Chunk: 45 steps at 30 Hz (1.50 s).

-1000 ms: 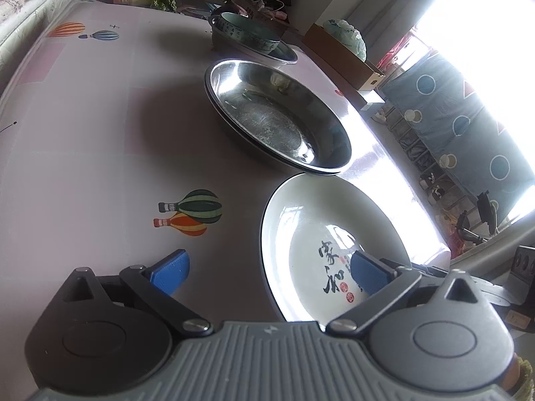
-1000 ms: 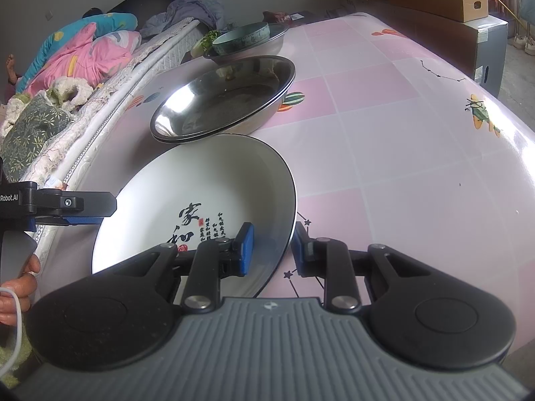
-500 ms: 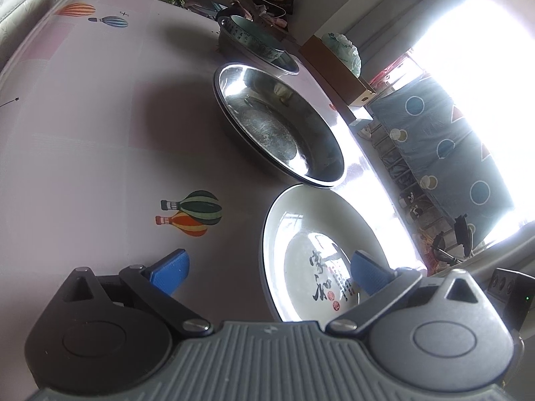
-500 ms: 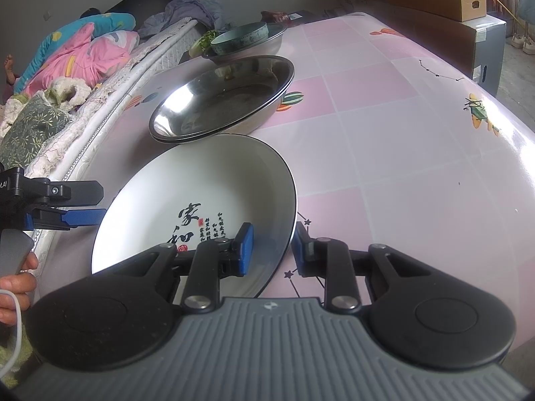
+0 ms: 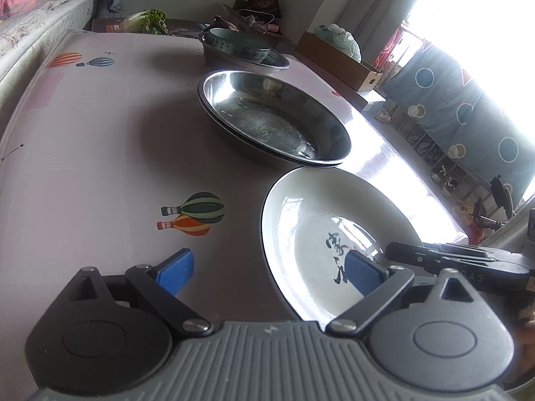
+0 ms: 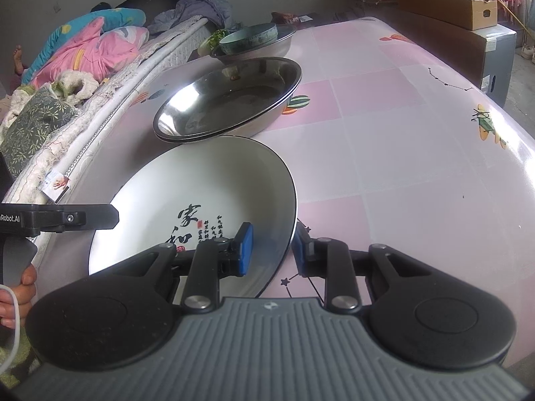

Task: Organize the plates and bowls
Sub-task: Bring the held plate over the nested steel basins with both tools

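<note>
The right gripper [image 6: 271, 250] is clamped on the near rim of the white plate [image 6: 200, 193]: one blue pad lies on the plate's inner face, the other under the rim on the outside, at about 5 o'clock on the plate as the right wrist view shows it. The left gripper [image 5: 267, 272] stands released; its jaws have just been closing a little, and the plate's rim at about 7 o'clock lies between them, the right pad over the plate's inner face, the left pad well apart from it above the table [image 5: 100, 153].

The plate sits at the near end of the pink, balloon-printed table, its far edge just beside the stacked steel basins [image 6: 230, 100] at 12 o'clock. It is white and shallow with a thin dark rim, black brush characters and a small red seal inside. Farther off at 12 o'clock a green-patterned bowl [image 6: 250, 36] rests in another steel basin [image 6: 274, 45]
</note>
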Each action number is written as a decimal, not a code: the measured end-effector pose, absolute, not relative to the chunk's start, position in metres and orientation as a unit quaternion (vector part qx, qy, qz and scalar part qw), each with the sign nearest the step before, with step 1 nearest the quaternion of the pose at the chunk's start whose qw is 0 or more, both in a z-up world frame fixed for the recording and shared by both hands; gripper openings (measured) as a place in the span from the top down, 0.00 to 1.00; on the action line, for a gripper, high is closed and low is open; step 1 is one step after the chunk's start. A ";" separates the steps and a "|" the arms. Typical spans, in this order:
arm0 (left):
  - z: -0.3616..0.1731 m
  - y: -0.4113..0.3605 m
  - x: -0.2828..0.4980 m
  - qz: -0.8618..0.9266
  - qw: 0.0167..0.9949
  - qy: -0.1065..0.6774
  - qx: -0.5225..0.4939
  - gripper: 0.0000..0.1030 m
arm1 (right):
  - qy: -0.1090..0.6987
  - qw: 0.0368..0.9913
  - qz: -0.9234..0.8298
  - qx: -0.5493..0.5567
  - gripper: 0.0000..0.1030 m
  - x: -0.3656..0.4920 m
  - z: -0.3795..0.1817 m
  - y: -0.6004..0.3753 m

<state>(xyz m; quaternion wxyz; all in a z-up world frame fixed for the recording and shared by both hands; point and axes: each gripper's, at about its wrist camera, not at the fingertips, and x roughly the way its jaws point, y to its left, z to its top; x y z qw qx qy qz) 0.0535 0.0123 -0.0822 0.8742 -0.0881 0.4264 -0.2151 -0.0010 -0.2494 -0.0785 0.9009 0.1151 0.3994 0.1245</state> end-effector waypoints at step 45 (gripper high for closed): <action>-0.072 -0.025 0.002 -0.223 0.909 0.350 0.034 0.62 | 0.355 0.928 0.103 0.055 0.75 -0.035 -0.068 -0.239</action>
